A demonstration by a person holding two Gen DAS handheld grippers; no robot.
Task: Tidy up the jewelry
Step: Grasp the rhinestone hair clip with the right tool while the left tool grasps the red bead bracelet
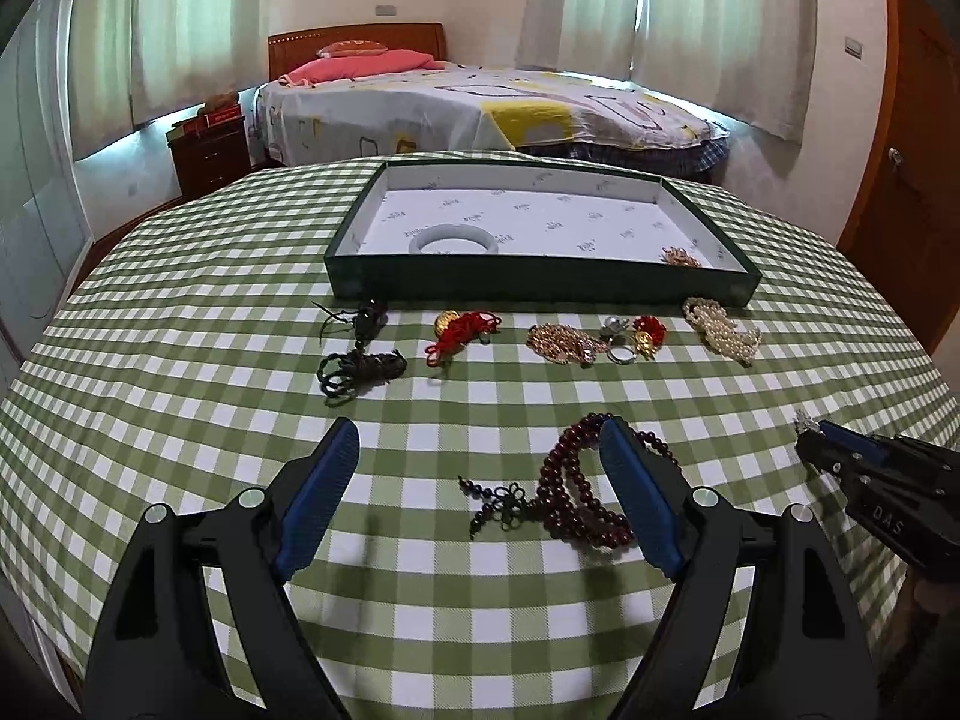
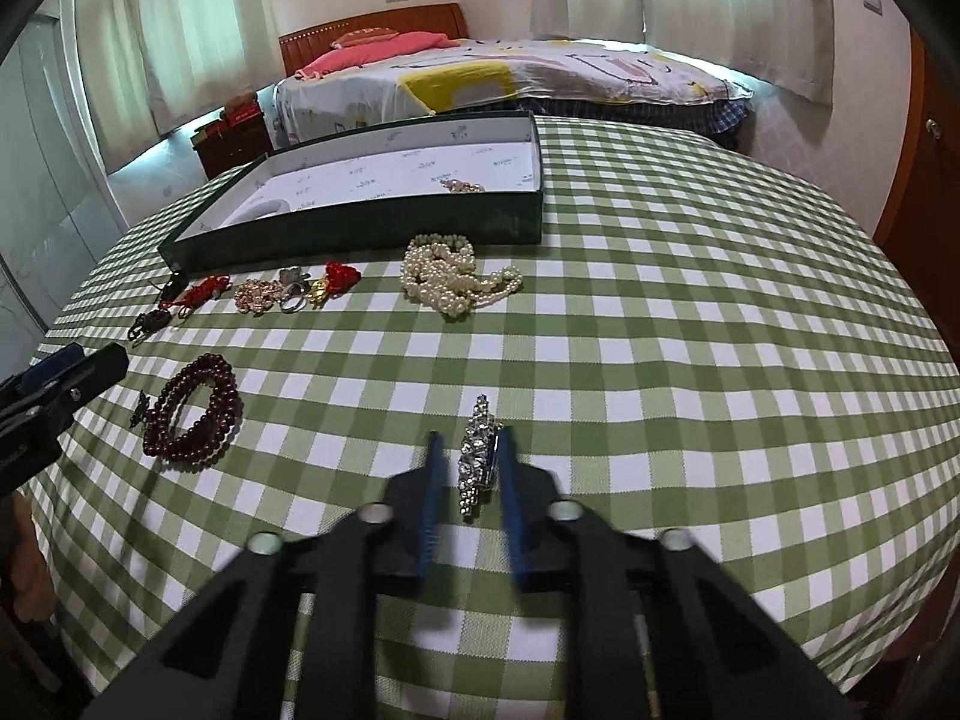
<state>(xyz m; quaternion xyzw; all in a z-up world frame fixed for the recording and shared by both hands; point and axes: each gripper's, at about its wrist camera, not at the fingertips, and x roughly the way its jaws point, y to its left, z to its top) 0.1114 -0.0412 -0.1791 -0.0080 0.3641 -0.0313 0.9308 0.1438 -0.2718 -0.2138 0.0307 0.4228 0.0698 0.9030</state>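
While our left gripper (image 1: pixel 474 438) hangs wide open by the dark red beads (image 1: pixel 579 495), our right gripper (image 2: pixel 471 450) straddles the rhinestone piece (image 2: pixel 478 456), can't tell if it's actually pinched.

Soft curtained daylight, fisheye-warped edges

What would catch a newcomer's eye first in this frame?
The right claw is closing around a sparkling rhinestone brooch on the checked tablecloth. The left claw hangs open over dark red beads. Beyond lies a green tray holding a pale bangle.
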